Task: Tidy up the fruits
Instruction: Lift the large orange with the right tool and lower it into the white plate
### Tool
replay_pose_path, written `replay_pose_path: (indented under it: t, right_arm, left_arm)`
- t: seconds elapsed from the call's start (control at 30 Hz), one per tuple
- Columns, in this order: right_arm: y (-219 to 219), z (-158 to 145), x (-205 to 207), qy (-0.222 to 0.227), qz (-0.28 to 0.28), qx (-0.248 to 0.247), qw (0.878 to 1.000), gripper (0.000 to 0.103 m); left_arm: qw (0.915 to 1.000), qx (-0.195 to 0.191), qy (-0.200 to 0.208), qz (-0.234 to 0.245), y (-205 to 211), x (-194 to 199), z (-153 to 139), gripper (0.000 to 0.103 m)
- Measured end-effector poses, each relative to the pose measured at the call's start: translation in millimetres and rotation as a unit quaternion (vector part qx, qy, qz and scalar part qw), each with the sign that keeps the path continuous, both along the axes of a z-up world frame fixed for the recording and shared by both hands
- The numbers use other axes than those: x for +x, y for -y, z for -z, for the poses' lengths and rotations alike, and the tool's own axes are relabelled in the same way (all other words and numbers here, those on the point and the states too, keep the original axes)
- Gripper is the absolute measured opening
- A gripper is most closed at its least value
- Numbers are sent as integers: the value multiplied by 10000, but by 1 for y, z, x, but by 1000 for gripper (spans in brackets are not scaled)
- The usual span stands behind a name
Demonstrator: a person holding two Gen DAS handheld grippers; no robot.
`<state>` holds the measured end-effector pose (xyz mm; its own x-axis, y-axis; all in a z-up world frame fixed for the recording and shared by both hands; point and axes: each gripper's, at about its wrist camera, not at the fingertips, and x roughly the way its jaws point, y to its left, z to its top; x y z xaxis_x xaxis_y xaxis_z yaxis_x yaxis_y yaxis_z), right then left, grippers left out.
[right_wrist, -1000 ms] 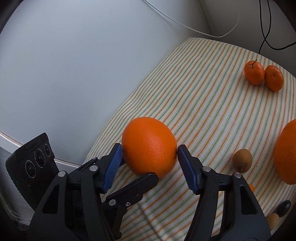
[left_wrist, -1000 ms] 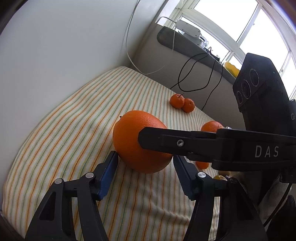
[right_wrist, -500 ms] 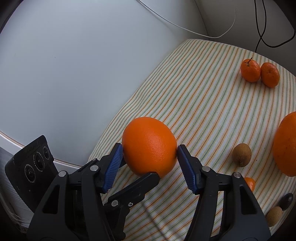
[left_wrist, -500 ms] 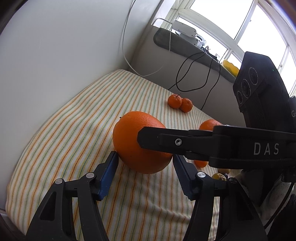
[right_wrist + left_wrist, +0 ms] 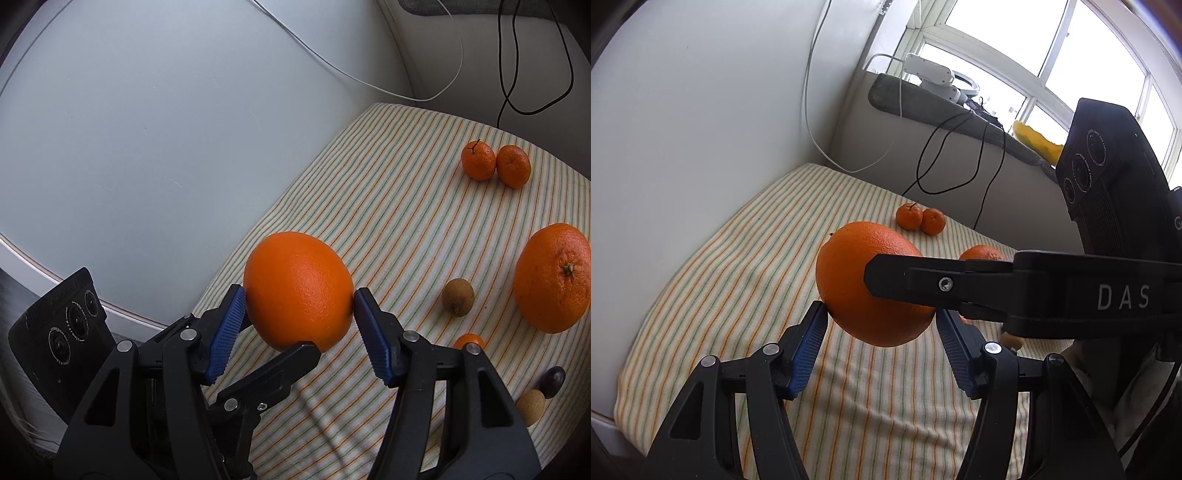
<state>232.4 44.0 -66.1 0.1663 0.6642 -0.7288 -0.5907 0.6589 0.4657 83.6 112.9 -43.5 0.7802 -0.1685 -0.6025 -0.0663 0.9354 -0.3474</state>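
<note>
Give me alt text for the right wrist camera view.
A large orange sits clamped between the blue pads of the right hand-held gripper, with a finger of the left hand-held gripper under it. On the striped cloth behind lie two mandarins, a kiwi, another big orange and some smaller fruits.

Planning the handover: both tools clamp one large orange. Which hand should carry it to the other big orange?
Right, probably: the right tool pinches the large round orange across its middle, and the second big orange lies on its side of the striped cloth.
</note>
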Motion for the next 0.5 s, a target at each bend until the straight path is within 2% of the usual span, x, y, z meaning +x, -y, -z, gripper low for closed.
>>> replay_pose_path:
  t: [0.23,0.5]
  right_arm:
    - [44,-17,3,180,278,115,9994,64]
    - [102,-21,8,244,707,167,9971,64]
  left_arm:
    - [9994,92,154,282,35,7,-14,61]
    - [9970,181,273,703,83,25,-26,61]
